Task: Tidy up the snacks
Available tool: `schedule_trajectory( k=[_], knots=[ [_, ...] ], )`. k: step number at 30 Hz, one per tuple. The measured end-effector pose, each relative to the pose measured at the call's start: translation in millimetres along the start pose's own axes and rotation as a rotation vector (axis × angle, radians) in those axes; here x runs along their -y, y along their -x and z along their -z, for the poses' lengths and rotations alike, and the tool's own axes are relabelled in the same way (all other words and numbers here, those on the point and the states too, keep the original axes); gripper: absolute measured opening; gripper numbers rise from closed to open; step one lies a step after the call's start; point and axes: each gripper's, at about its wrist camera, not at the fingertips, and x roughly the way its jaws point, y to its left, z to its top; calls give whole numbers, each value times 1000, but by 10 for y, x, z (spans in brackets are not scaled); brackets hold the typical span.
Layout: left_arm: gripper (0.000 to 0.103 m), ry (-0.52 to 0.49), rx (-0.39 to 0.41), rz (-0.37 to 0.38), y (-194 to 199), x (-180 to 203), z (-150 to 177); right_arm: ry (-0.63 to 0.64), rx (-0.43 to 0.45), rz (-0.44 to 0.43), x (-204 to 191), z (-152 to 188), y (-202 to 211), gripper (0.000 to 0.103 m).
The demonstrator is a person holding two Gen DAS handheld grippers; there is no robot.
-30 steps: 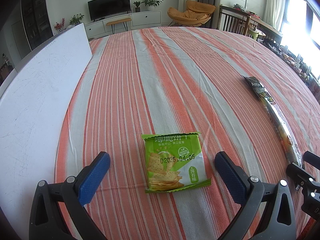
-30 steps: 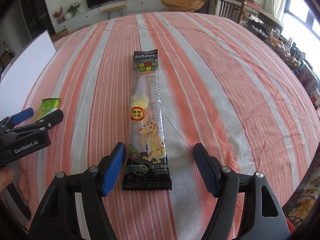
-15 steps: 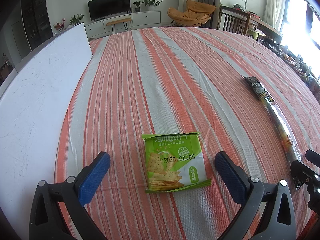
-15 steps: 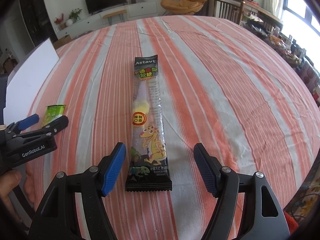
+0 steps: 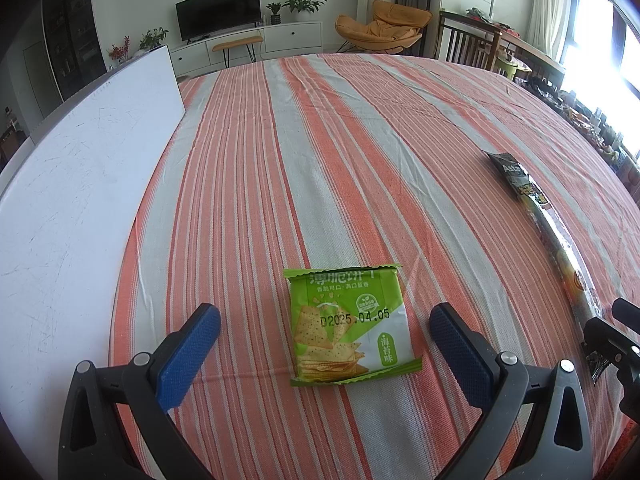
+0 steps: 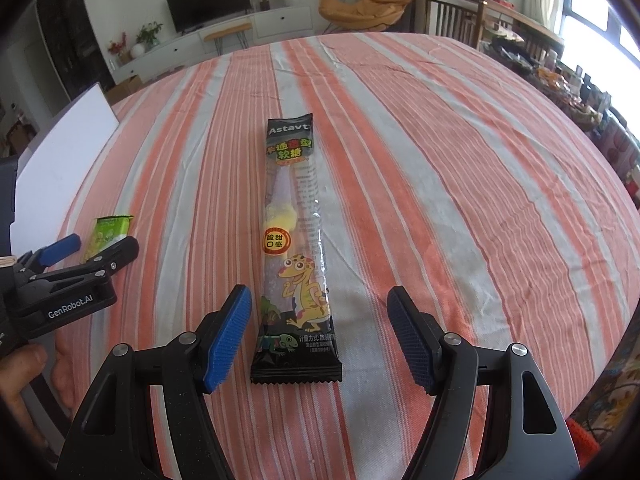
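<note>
You are working over a broad table under an orange-and-grey striped tablecloth (image 5: 360, 152), which fills almost everything ahead of both claws. To the left of your left claw a large white board (image 5: 72, 184) lies flat along the cloth's edge and runs away from you. Your left gripper (image 5: 325, 344) points down at the cloth with its jaws spread wide and nothing clamped; the blue pads (image 5: 188, 356) stand clear on either side of the green cracker packet (image 5: 348, 324), which lies flat between the fingertips, printed side up, its near seam closest to you. The pads touch neither side of the packet. Your right gripper (image 6: 318, 336) is likewise released, jaws wide apart, and pointed downward. The long gummy candy packet (image 6: 294, 248), black at both ends with a clear middle and a cartoon lizard on it, lies flat and lengthwise straight ahead of this claw; only its near black end sits between the two blue pads, closer to the left pad, with a visible gap on each side, and the rest stretches away past the fingertips. From the right claw's camera, the left claw shows off to the left, with the cracker packet just beyond its tips. From the left claw's camera, the candy packet lies well to the right, and the black tip of the right claw shows at its near end.
</note>
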Motion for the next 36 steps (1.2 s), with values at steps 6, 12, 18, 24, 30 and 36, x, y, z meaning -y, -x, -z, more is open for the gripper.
schedule_trajectory(
  k=[6, 12, 18, 24, 30, 36],
  knots=[
    [103, 0, 0, 0, 0, 0, 0, -5, 3, -4, 6, 0, 6, 74],
    [103, 0, 0, 0, 0, 0, 1, -13, 5, -11, 21, -4, 11, 74],
    [103, -47, -93, 32, -25, 22, -70, -17, -8, -45, 18, -26, 22, 74],
    [58, -106, -89, 69, 100, 174, -85, 24, -144, -66, -121, -338, -222, 74],
    [48, -90, -71, 94, 190, 173, -1, 128, -174, 17, -357, -426, -424, 79],
    [48, 9, -19, 202, 590, 11, 97, 135, -195, -25, -322, -404, -322, 25]
  ],
)
